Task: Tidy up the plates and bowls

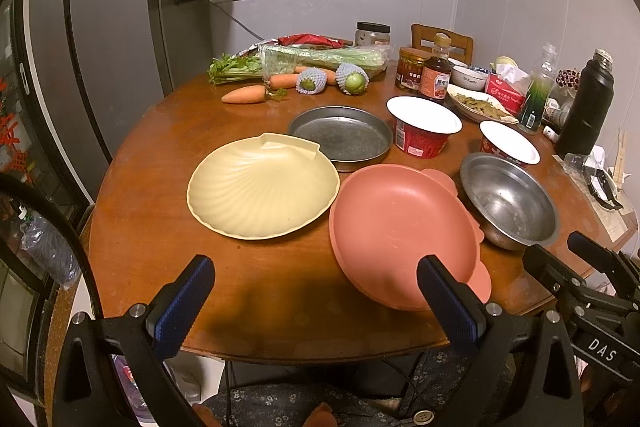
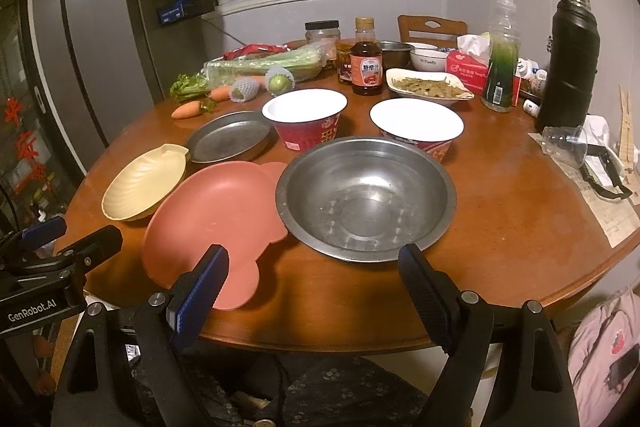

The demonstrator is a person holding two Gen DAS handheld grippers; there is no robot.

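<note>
Both grippers hover low over the near edge of the round wooden table (image 1: 152,251), neither touching anything. Left gripper (image 1: 316,301): jaws spread wide, nothing between them, blue pads facing in. Right gripper (image 2: 314,281): also spread wide and empty; it shows at the right edge of the left wrist view too.

Task items sit in a cluster mid-table. Cream shell-shaped plate (image 1: 262,187) lies flat, left of centre. Just behind it, a flat round metal pan (image 1: 340,137), its near rim touching or almost touching the shell plate's notched corner. Pink plastic plate (image 1: 400,227) with lobed edges sits right of the shell plate, tilted, its far-right side lifted where it rests against the steel bowl (image 2: 366,197). The steel bowl is upright and empty, straight ahead of the right gripper. Behind the bowl stand two red paper noodle bowls with white insides: the left noodle bowl (image 2: 306,121) beside the metal pan, the right noodle bowl (image 2: 418,129) just behind the steel bowl's rim.

Further back: carrots (image 1: 244,95), celery in a bag (image 1: 320,57), two green fruits in foam netting (image 1: 352,79), a sauce bottle (image 2: 365,61), a dish of cooked greens (image 2: 428,87), a red tissue box (image 2: 466,69), a green drink bottle (image 2: 500,61), a black thermos (image 2: 570,61). A grey fridge (image 1: 100,39) stands left of the table.
</note>
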